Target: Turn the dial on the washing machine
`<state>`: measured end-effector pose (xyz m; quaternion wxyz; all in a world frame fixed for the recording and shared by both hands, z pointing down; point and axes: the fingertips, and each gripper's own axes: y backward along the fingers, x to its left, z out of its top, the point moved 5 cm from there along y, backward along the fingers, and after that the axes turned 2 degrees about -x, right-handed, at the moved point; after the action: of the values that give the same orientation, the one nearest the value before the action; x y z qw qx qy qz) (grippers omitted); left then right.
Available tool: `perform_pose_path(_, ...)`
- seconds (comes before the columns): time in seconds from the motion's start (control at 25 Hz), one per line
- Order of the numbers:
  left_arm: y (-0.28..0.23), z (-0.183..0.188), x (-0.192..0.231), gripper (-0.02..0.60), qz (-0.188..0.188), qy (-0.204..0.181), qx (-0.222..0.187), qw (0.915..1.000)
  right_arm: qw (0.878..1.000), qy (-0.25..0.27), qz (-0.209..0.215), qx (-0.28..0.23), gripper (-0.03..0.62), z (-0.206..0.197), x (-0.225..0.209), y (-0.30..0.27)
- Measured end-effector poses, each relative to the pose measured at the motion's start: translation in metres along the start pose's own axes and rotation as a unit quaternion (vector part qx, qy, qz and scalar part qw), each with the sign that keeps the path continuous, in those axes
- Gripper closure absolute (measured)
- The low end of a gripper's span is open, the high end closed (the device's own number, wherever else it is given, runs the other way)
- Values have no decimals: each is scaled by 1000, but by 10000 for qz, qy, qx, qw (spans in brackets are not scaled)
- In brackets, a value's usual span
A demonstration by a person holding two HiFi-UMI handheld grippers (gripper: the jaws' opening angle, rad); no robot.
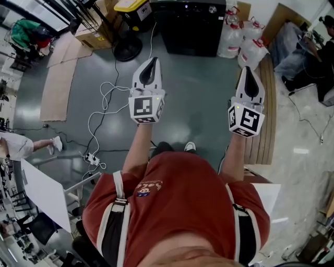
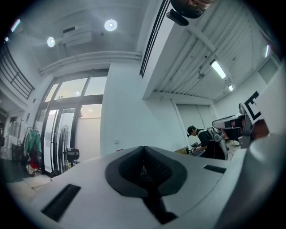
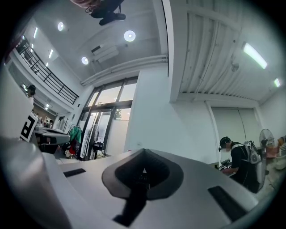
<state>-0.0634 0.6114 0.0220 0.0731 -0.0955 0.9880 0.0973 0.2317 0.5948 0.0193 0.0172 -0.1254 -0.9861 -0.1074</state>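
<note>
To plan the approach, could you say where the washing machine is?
The washing machine stands top centre in the head view, between a yellow-lidded bin on the left and clear jugs on the right.

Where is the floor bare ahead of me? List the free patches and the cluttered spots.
Free: the grey floor between the left claw and right claw, up to the dark machine. Crowded: white cable and cardboard to the left; water jugs and wooden slats to the right.
</note>
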Motion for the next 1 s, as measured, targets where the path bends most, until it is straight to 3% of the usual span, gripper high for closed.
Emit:
perform_pose_path(0.52,-23,-21,-3,572,8,-44,92,9999,9999,-109,50,-2,589,-18,-6,-27)
perform_pose_path(0.8,-60,-43,23,572,43,-32,12,10000,9996,110,268,-26,589,-29,10,-75)
perform_pose_path(1.0,-100,-60,69,572,193,-13,-33,9998,9993,172,338,31,589,-38,29,-129)
